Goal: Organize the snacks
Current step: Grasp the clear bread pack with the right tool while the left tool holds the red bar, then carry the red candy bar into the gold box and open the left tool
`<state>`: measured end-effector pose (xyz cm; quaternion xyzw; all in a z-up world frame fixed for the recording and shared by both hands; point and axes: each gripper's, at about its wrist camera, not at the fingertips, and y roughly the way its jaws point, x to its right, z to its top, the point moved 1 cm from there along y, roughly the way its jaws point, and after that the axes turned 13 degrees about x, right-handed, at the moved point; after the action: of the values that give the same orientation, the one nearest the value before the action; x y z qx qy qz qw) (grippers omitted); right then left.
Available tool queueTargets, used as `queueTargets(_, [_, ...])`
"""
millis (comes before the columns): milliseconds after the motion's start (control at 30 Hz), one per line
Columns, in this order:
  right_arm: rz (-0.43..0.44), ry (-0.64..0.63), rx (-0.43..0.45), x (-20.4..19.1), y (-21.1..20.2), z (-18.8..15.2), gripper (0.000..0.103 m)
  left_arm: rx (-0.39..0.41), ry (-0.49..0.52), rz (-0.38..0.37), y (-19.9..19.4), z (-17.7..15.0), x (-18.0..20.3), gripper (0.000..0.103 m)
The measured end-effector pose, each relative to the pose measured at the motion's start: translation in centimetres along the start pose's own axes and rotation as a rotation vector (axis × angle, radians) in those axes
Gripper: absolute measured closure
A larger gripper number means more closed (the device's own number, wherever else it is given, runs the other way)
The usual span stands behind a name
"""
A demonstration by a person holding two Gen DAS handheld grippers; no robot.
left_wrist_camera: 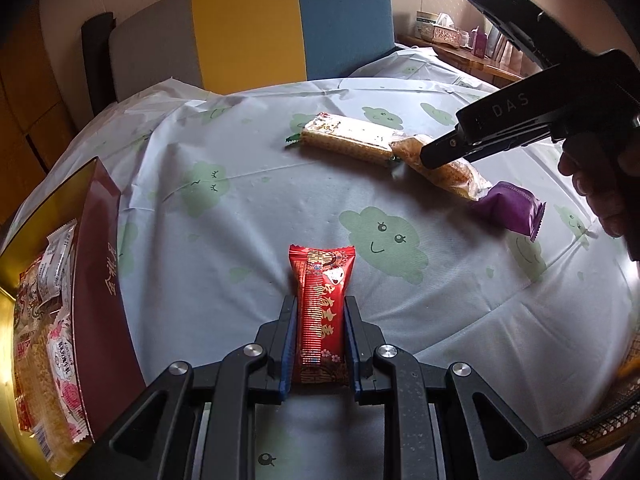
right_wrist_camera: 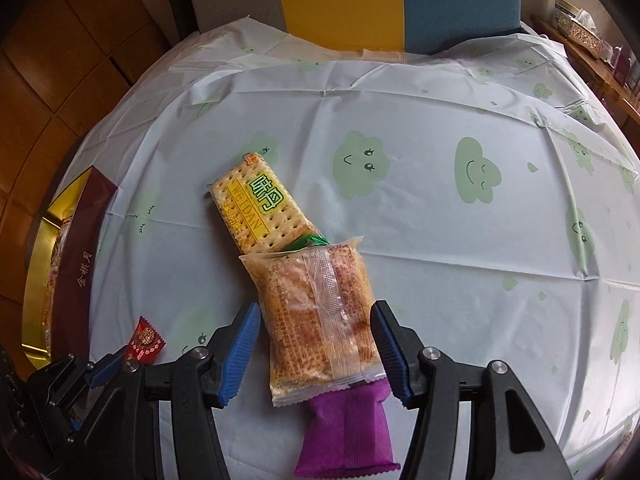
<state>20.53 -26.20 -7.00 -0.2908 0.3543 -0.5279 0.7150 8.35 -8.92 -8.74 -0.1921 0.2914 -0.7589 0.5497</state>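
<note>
Step in hand, as judged: gathering loose snacks off the tabletop into the gift box.

Left hand-held gripper: closed firmly on the red snack packet, pads pressing both long sides, the packet's far end sticking out ahead of the fingertips. Gift box open to the left of this gripper and near it, already holding several packets. Next move, judged: carry the red packet left over the box's maroon wall and release inside; calls for clearing the wall first.

Right hand-held gripper: partly open, pointing steeply down, holding nothing. Clear-wrapped crisp cake packet lying directly between its blue pads, a gap showing on each side, no contact seen. Cracker packet ahead of the fingertips, its near end tucked under or against the far edge of the cake packet. Purple packet behind the fingertips, close below the gripper body, its far end under the cake packet.

Next move for the right side, judged: lower and close across the cake packet's width. Risk noted: overlapping wrappers may drag the cracker or purple packet along; crisp contents may crush under a hard squeeze.
</note>
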Motion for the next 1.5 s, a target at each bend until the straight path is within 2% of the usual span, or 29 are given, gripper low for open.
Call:
queueTargets(67, [0.001, -0.009, -0.006, 0.1, 0.5, -0.1, 0.041, 0.001, -0.002, 0.005, 0.0, 0.0, 0.1, 0.081])
queueTargets(233, [0.010, -0.002, 0.012, 0.5, 0.9, -0.4, 0.043, 0.008, 0.000, 0.013, 0.0, -0.1, 0.2, 0.081])
queueTargets(333, [-0.018, -0.033, 0.024, 0.3, 0.6, -0.4, 0.045, 0.012, -0.004, 0.014, -0.1, -0.1, 0.2, 0.081])
queueTargets(533, [-0.126, 0.039, 0.043, 2.7, 0.2, -0.2, 0.045, 0.013, -0.009, 0.015, -0.1, -0.1, 0.2, 0.081])
queueTargets(667, [-0.117, 0.095, 0.023, 3.6, 0.8, -0.2, 0.039, 0.010, -0.013, 0.013, -0.1, -0.1, 0.1, 0.081])
queueTargets(800, [-0.100, 0.113, 0.009, 3.9, 0.7, -0.1, 0.039, 0.009, -0.006, 0.018, 0.0, 0.0, 0.1, 0.081])
queueTargets(1033, [-0.103, 0.080, 0.006, 3.4, 1.1, 0.2, 0.038, 0.012, 0.000, 0.026, -0.1, -0.1, 0.4, 0.081])
queueTargets(1167, [-0.111, 0.043, 0.016, 3.0, 1.2, 0.0, 0.043, 0.008, 0.004, 0.030, 0.0, -0.1, 0.4, 0.081])
queueTargets(1367, [-0.110, 0.031, 0.022, 3.1, 1.4, -0.3, 0.042, -0.024, -0.012, 0.023, 0.0, 0.6, 0.1, 0.082])
queueTargets(1500, [-0.119, 0.002, 0.022, 2.7, 1.7, -0.3, 0.042, -0.017, -0.042, 0.015, -1.0, 1.3, -0.3, 0.082])
